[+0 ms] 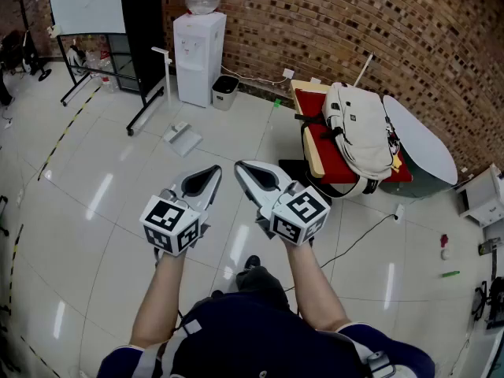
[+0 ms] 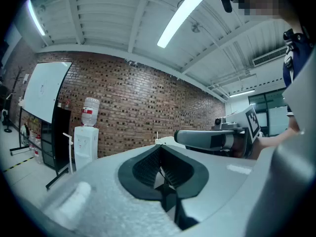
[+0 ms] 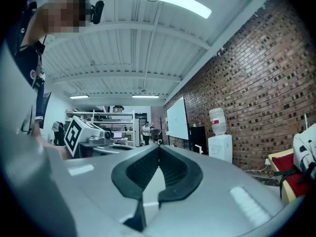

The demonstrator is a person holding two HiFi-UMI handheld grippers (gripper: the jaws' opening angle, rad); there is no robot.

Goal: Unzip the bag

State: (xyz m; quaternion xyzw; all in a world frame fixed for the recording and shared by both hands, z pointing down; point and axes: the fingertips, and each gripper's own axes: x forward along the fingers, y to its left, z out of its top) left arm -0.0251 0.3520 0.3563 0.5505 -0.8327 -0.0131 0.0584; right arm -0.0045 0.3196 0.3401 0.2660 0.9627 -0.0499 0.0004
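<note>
A cream-white backpack [image 1: 360, 129] lies on a red-cushioned chair [image 1: 318, 138] at the right, by the brick wall; its edge shows as the backpack [image 3: 305, 152] at the far right of the right gripper view. My left gripper [image 1: 216, 169] and right gripper [image 1: 239, 165] are held up in front of the person's body, well short of the bag and to its left. Both are shut with nothing between the jaws. The left gripper [image 2: 159, 149] points at the brick wall; the right gripper [image 3: 159, 148] points along the room.
A water dispenser [image 1: 198, 53] and small bin [image 1: 224, 91] stand at the back wall, a whiteboard [image 1: 85, 2] and black cabinet [image 1: 145, 30] to their left. A round white table top [image 1: 421, 140] leans right of the chair. A cable [image 1: 366, 235] runs over the tiled floor.
</note>
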